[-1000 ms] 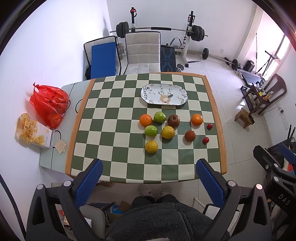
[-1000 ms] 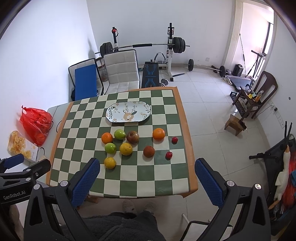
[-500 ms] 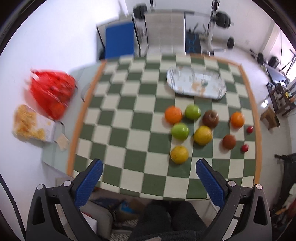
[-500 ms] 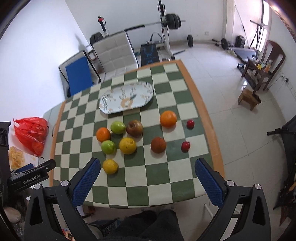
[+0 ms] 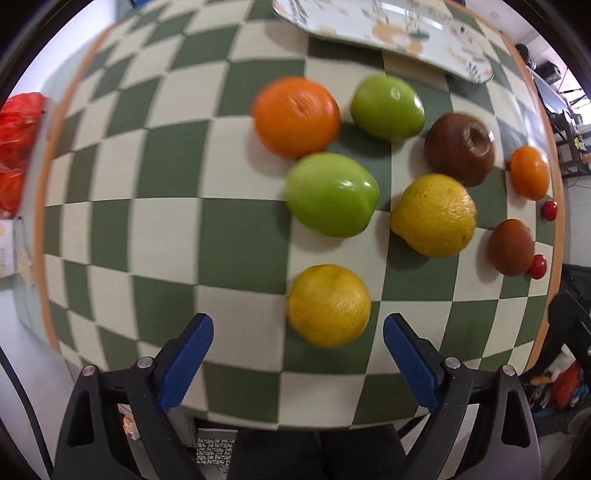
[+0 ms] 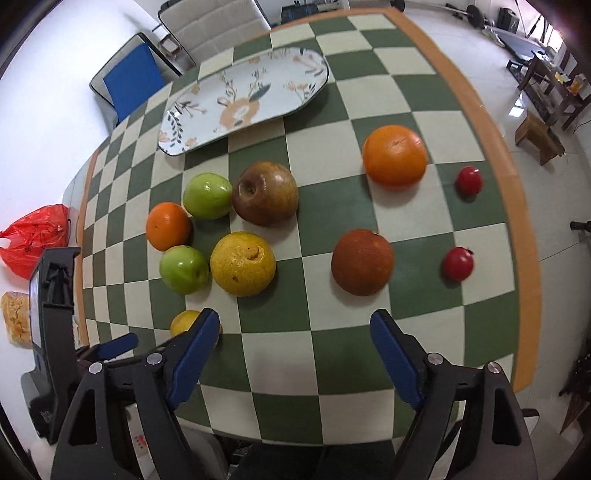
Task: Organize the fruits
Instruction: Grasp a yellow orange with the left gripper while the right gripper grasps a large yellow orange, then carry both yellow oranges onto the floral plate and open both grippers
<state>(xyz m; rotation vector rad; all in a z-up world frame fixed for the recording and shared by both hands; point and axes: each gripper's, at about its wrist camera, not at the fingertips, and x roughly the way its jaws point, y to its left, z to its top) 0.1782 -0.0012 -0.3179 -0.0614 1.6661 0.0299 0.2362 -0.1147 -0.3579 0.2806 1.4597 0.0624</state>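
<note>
Several fruits lie on the green-and-cream checkered table (image 5: 166, 229). Closest to my open left gripper (image 5: 298, 332) is a yellow citrus (image 5: 328, 305), just ahead between its blue fingers. Behind it sit a green apple (image 5: 331, 195), an orange (image 5: 296, 116), a second green apple (image 5: 387, 108), a brown-red apple (image 5: 459, 148) and a bigger yellow citrus (image 5: 433, 215). My right gripper (image 6: 293, 326) is open above the table's near side, short of a brown round fruit (image 6: 362, 262). An orange (image 6: 394, 155) and two small red fruits (image 6: 458, 263) (image 6: 469, 180) lie to its right. A floral oval plate (image 6: 243, 99) stands empty at the far side.
A red plastic bag (image 6: 35, 236) and a snack packet (image 6: 14, 319) rest on a side surface left of the table. Two chairs (image 6: 207, 22) stand behind the table. The left gripper's body (image 6: 55, 332) shows at the left of the right wrist view.
Both grippers have dropped from high above the table to close over the fruits. The left one now frames the near yellow citrus. Nothing on the table has moved.
</note>
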